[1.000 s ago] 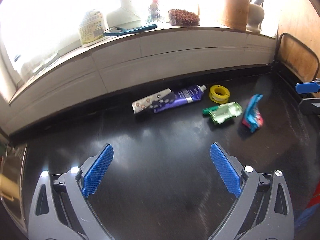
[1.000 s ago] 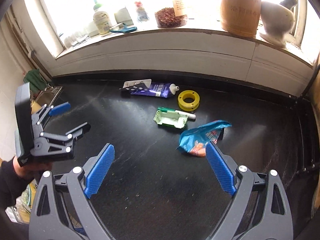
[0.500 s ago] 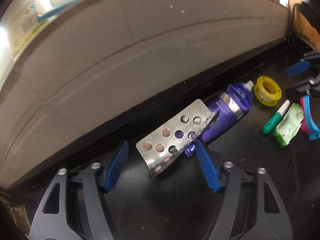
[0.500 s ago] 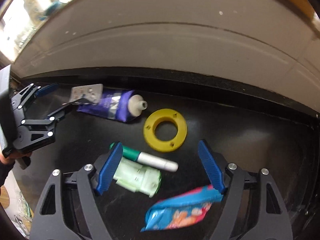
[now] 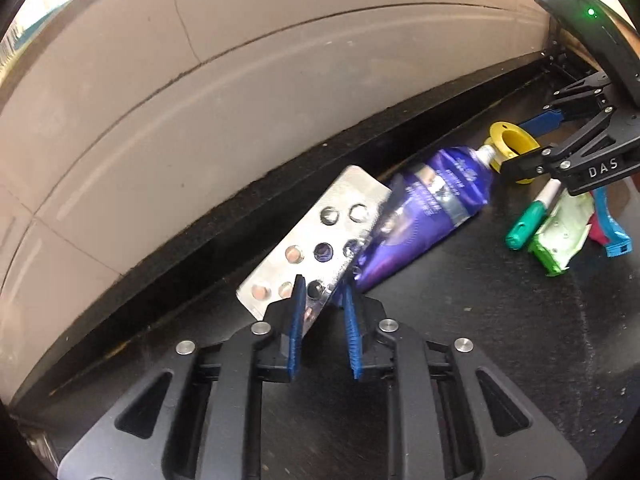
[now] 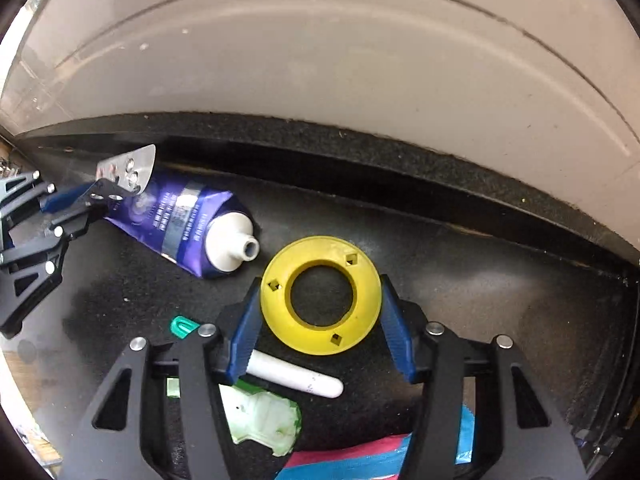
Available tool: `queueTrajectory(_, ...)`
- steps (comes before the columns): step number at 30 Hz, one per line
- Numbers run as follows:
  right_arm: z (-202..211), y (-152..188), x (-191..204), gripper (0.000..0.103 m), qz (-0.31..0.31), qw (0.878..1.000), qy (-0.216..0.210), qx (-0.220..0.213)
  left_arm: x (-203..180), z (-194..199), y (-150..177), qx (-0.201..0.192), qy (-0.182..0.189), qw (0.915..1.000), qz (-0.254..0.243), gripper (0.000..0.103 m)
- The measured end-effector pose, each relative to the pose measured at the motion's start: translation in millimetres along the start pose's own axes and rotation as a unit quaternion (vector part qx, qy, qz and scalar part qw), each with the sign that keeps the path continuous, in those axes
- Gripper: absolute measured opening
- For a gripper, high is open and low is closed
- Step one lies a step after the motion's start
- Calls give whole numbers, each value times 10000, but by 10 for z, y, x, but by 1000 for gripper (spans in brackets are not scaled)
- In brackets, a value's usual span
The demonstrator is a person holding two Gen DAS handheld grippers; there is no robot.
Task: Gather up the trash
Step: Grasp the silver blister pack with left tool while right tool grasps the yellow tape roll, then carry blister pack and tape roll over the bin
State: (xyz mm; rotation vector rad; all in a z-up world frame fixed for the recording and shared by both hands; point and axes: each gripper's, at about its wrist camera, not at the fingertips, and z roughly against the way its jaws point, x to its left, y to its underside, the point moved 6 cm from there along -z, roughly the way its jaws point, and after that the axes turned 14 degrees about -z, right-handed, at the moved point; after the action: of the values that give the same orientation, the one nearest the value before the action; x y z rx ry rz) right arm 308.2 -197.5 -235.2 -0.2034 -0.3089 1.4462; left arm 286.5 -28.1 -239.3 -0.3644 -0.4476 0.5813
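Left wrist view: the left gripper (image 5: pixel 322 292) is closing on the near corner of the blister pack (image 5: pixel 316 240); the foil sits between the blue pads, which look about to pinch it.
Blister pack: lies on the black counter (image 5: pixel 480 340) close to the wall, its long axis running up and right, away from the gripper, its far edge overlapping the purple tube (image 5: pixel 424 216).
Right wrist view: the right gripper (image 6: pixel 320 312) is closing around the yellow ring (image 6: pixel 320 294), one pad on each side; whether the pads touch its rim I cannot tell.
Yellow ring: flat on the counter, just right of the tube's open nozzle.
Nearer hand: left for the pack, right for the ring.
Other trash: green-and-white pen (image 6: pixel 296 376), green packaging (image 6: pixel 264 416) and blue-pink wrapper (image 6: pixel 360 460) lie below the ring.
Hidden: the right gripper's frame covers part of the pen, packaging and wrapper; no bin shows in either view.
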Motion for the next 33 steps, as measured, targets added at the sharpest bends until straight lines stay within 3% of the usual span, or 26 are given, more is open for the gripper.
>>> queueTrajectory(4, 237, 60, 32, 55, -8, 9997, -90, -236, -31, 246, -6, -30, -75, 9993, 355, 3)
queueTrajectory(9, 699, 211, 96, 55, -7, 9982, -305, -516, -84, 657, 125, -4, -166, 9938, 1101, 3)
queueTrajectory(15, 1279, 600, 309, 55, 246, 9944, -708, -750, -453, 1254, 451, 264, -331, 9789, 2000, 3)
queueTrajectory(26, 1738, 1632, 576, 55, 632, 9907, -996, -681, -1226, 1922, 1116, 488, -545, 9598, 2710, 3)
queueTrajectory(33, 1825, 1911, 680, 55, 785, 9893, -1046, -650, -1336, 2105, 1350, 525, -697, 9547, 2846, 3)
